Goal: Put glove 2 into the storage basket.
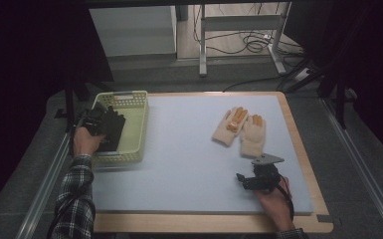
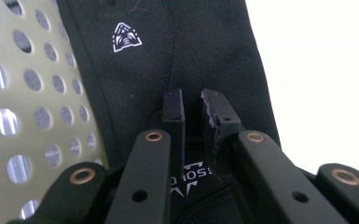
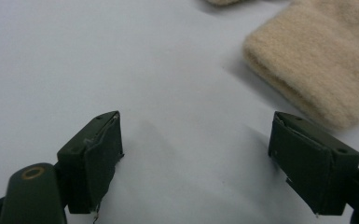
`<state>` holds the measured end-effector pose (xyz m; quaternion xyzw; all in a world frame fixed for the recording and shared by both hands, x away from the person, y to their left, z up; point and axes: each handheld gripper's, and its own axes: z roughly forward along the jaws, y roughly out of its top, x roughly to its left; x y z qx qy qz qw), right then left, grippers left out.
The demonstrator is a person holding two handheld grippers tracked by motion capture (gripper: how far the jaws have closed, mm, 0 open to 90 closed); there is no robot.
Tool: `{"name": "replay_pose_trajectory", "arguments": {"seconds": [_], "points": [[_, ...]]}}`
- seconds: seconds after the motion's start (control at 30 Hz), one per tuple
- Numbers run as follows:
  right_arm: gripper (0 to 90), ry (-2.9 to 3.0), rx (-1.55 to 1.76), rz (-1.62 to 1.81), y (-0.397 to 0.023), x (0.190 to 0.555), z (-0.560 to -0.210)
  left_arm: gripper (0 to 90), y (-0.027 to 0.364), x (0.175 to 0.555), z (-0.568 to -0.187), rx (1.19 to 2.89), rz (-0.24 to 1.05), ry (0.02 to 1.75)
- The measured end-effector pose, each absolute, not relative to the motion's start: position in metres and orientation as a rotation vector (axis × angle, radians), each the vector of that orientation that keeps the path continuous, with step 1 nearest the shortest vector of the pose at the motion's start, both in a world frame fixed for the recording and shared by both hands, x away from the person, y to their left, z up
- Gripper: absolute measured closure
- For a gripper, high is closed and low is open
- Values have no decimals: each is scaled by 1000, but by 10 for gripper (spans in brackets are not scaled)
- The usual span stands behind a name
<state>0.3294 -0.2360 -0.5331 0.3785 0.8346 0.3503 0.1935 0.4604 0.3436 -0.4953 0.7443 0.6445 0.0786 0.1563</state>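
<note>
Over at the left edge of the table, the left gripper [image 1: 101,121] is down on a black glove [image 1: 112,130] that lies draped in the pale green basket [image 1: 135,102], and the left hand [image 1: 85,141] behind it rests against the basket's near corner. Look along its jaws in the left gripper view and you see them drawn almost together, clenched on a fold of the black glove's [image 2: 168,60] fabric, a small white emblem showing on the cloth just above the tips and white lettering below them; the basket's [image 2: 23,93] perforated wall runs up the left side of that view. Across on the right half of the blue mat [image 1: 179,149], a pair of cream gloves [image 1: 241,130] with orange patches lies flat, the two touching side by side, fingers pointing away from the person. The right gripper [image 1: 243,180] sits just short of them, near the mat's front right corner, held by the right hand [image 1: 273,199]. From the right gripper view its jaws stand wide apart, released, nothing between them but bare mat [image 3: 121,60], while the ribbed cuff of one cream glove [image 3: 317,60] lies just beyond the farther jaw, near it but not touching.
</note>
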Motion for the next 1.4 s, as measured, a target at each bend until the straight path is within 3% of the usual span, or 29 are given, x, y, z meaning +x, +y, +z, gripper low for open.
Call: {"name": "replay_pose_trajectory", "arguments": {"seconds": [0.27, 0.6, 0.87, 1.07, 1.4], "points": [[172, 2342, 1062, 982, -236, 329, -533, 405, 339, 437, -471, 1932, 317, 1630], [172, 2345, 1065, 981, -236, 330, -533, 100, 290, 372, -458, 1903, 435, 1286], [172, 2347, 1072, 981, -236, 330, -533, 20, 248, 313, -464, 1925, 442, 1069], [172, 2348, 1072, 981, -236, 330, -533, 34, 215, 273, -480, 1912, 386, 863], [186, 2350, 1080, 989, -237, 331, -532, 31, 175, 267, -541, 2113, 393, 908]]}}
